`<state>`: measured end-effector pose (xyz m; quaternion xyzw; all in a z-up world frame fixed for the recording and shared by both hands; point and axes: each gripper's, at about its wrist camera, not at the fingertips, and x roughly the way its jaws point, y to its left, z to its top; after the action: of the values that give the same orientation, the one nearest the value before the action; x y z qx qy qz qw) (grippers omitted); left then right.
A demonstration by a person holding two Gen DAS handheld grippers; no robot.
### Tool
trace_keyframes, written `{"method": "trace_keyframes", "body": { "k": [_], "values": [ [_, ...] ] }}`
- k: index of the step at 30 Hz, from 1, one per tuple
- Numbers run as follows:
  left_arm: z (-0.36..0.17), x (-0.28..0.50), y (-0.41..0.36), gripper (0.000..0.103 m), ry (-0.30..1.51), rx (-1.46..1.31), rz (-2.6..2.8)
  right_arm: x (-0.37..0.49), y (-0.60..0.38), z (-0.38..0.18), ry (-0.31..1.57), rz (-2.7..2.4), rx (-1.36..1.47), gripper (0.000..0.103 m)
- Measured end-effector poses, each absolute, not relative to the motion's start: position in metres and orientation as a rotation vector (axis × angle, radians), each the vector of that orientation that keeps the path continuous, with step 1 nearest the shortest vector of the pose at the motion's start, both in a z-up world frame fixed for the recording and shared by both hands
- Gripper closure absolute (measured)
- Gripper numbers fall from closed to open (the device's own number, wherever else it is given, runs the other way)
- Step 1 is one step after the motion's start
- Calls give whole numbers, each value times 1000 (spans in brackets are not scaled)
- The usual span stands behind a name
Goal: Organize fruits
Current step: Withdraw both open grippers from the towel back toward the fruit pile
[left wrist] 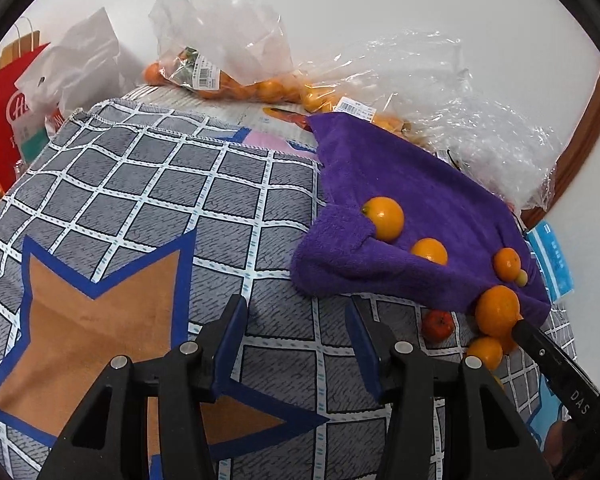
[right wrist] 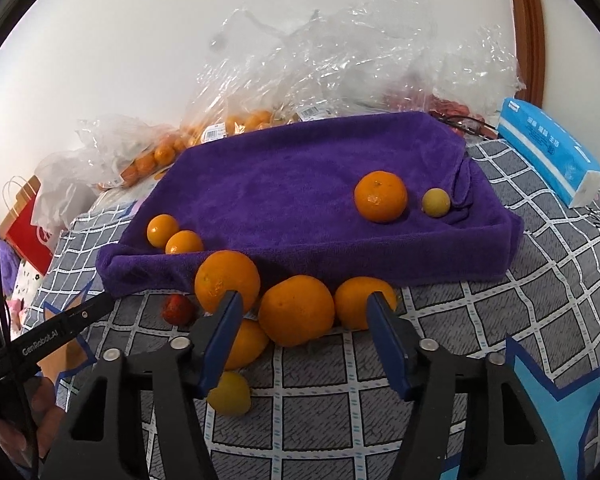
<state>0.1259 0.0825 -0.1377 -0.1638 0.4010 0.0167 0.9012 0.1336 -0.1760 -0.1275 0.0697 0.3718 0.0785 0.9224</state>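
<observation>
A purple towel [right wrist: 300, 200] lies on the checked grey cloth [right wrist: 500, 340]. On it sit two small oranges [right wrist: 163, 230] at the left, a larger orange [right wrist: 381, 197] and a small yellow-green fruit [right wrist: 436, 201] at the right. In front of the towel lie several big oranges [right wrist: 296, 310], a red strawberry [right wrist: 178, 309] and a yellow fruit [right wrist: 230, 394]. My right gripper [right wrist: 302, 308] is open, its fingers either side of the middle big orange. My left gripper [left wrist: 296, 312] is open and empty over the cloth, left of the towel [left wrist: 412, 208].
Clear plastic bags of small oranges [left wrist: 228, 84] lie behind the towel against the white wall. A blue tissue pack [right wrist: 548, 152] sits at the right. A red paper bag [left wrist: 8, 112] stands at the far left. A brown wooden frame [right wrist: 524, 28] runs at the right.
</observation>
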Motion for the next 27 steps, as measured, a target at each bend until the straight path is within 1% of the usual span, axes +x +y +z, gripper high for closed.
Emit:
{"method": "trace_keyframes", "body": {
  "k": [1,3,5,18,20,27],
  "values": [
    [-138,126,81,54,829,-335,34,133,-175,-127,764,158,137,53],
    [-138,126,80,54,831,-327,36,133,-175,-128,771,153,132,59],
    [-138,126,78,53,830,-318,38,133,-175,-130,780,164,143,61],
    [-138,125,74,52,833,-313,18,133,-170,-136,810,155,139,61],
    [-138,125,74,52,833,-313,18,133,-171,-136,809,159,141,64],
    [-138,125,74,51,833,-305,15,128,-174,-136,820,161,154,65]
  ]
}}
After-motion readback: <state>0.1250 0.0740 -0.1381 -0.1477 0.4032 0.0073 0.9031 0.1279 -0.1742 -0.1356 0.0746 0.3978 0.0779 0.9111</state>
